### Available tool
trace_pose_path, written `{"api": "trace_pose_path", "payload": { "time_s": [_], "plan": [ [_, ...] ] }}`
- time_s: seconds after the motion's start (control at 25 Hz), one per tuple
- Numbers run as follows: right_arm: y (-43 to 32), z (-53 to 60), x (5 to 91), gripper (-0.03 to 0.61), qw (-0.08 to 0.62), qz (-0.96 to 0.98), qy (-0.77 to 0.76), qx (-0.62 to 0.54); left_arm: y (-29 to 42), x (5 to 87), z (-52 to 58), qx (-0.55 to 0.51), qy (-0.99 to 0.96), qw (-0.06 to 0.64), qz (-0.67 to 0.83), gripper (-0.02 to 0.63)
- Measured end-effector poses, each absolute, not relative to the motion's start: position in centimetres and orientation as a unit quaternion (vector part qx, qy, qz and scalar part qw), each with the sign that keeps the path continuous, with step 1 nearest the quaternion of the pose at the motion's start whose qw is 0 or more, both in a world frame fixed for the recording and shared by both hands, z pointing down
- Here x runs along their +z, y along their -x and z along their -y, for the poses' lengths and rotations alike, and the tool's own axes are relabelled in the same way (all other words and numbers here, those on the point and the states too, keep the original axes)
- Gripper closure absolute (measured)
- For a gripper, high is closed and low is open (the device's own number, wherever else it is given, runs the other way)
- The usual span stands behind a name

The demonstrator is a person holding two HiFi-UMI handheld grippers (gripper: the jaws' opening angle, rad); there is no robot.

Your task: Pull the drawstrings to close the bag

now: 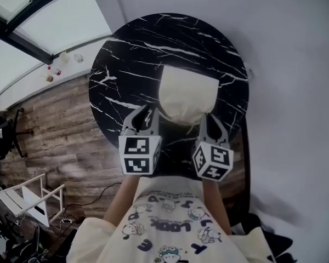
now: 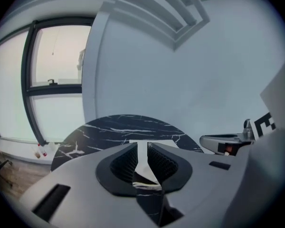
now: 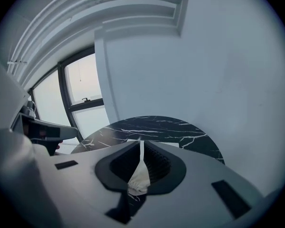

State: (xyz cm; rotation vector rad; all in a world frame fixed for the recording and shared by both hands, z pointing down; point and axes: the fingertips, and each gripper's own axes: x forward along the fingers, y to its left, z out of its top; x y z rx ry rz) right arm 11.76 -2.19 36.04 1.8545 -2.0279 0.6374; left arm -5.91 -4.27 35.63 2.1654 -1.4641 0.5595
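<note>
By the table's rim (image 1: 100, 120), left tongs (image 1: 147, 112) and right tongs (image 1: 209, 118) pinch bag (image 1: 187, 93).

In the head view, the person's pale T-shirt (image 1: 170, 229) carries the word "LOOK" in dark blue capitals, upside down to the camera. Around it stand loose letters such as "Y" and "T", between small cartoon figures. The left marker cube (image 1: 138, 155) and the right marker cube (image 1: 213, 161) show black-and-white square codes.

1. A round black marble-patterned table (image 1: 131, 53) with white veins stands on a wood-plank floor (image 1: 55, 130).
2. One cream drawstring bag (image 1: 186, 95) lies on it, toward its near edge.
</note>
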Motion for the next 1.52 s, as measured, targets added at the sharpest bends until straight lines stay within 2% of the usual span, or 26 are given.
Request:
{"api": "trace_pose_path", "payload": {
  "time_s": [0.08,0.44,1.52],
  "plan": [
    [-11.2,2.4,35.1,0.543,0.156,0.716,-0.647,0.21,5.7,34.2,4.5,0.189,-0.789,0.213,0.544,0.544],
    [-11.2,3.2,31.2,0.551,0.114,0.727,-0.652,0.182,5.0,31.2,5.1,0.181,-0.778,0.154,0.582,0.554],
    [-12.5,3.1,29.0,0.559,0.1,0.738,-0.651,0.149,2.5,29.4,5.0,0.174,-0.78,0.13,0.586,0.554]
  ]
}}
